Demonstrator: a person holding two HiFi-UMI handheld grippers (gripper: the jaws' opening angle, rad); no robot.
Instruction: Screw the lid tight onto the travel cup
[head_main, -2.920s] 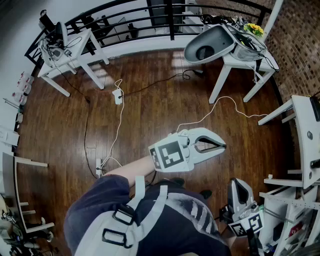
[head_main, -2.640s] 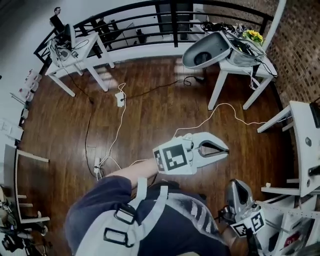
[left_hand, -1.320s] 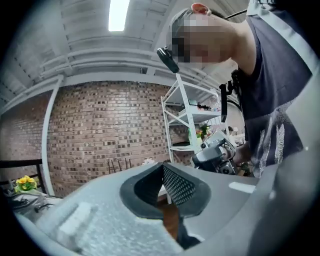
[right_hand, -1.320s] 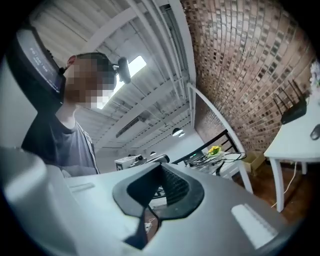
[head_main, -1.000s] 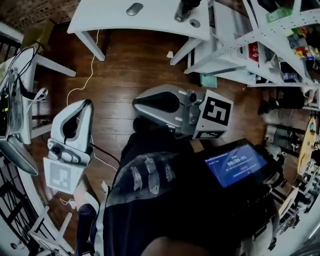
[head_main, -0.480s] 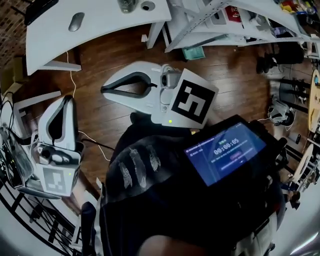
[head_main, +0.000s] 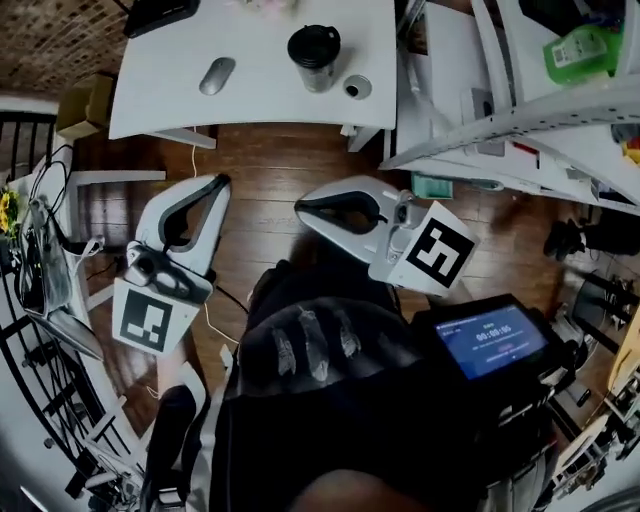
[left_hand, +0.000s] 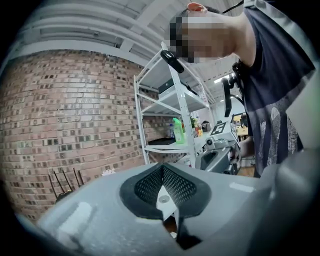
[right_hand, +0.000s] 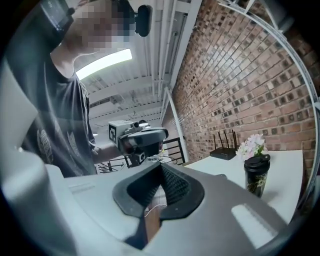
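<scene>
Travel cup: upright on the white desk, just beside a small round piece; mouse well apart to its left.
Lid: black, seated on the cup's mouth; tight or loose not tellable.
Left claw: jaws together, nothing between them; over the wooden floor, short of the desk.
Right claw: jaws together, empty; also over the floor, well apart from the cup.
Done: nothing evident; cup untouched.
Left: by judgement all of it, namely reaching the desk, steadying the cup, gripping and turning the lid.
</scene>
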